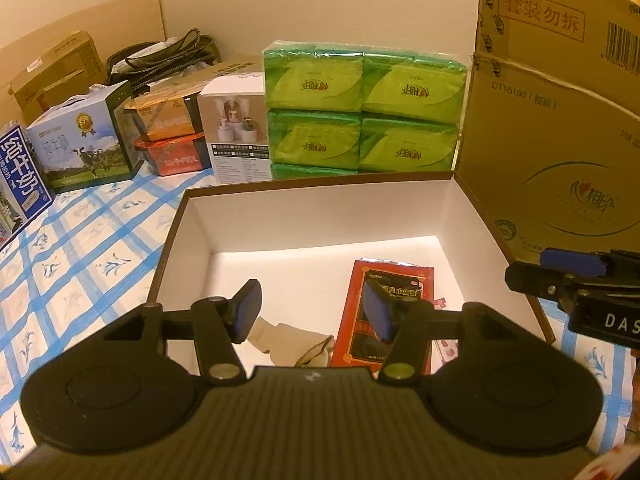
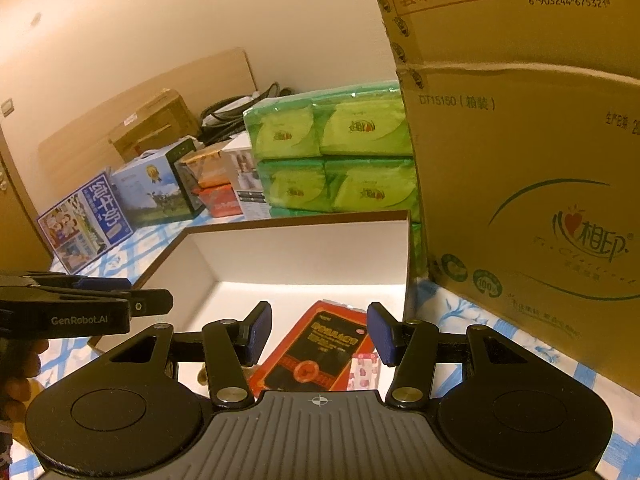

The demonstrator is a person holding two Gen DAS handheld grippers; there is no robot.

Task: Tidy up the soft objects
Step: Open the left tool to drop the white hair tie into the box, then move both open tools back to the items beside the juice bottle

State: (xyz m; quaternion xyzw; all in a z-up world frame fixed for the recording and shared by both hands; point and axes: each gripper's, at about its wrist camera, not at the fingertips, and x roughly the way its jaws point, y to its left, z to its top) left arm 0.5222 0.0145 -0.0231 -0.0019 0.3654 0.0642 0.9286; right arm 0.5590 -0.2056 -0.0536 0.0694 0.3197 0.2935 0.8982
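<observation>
An open box [image 1: 320, 208] with white inside and brown rim sits on the checked cloth; it also shows in the right wrist view [image 2: 304, 240]. In it lie a red and black flat packet [image 1: 394, 280] [image 2: 320, 340], a beige soft item [image 1: 292, 340] and a small pink patterned pack [image 2: 364, 368]. My left gripper [image 1: 312, 310] is open and empty above the box's near part. My right gripper [image 2: 320, 334] is open and empty over the red packet. The right gripper shows at the left wrist view's right edge [image 1: 560, 276].
Green tissue packs [image 1: 360, 108] are stacked behind the box. A large cardboard carton [image 1: 560, 120] stands close on the right. Milk cartons [image 1: 80, 144], a white product box [image 1: 236, 136] and food containers [image 1: 172, 136] line the back left on the blue checked cloth [image 1: 88, 248].
</observation>
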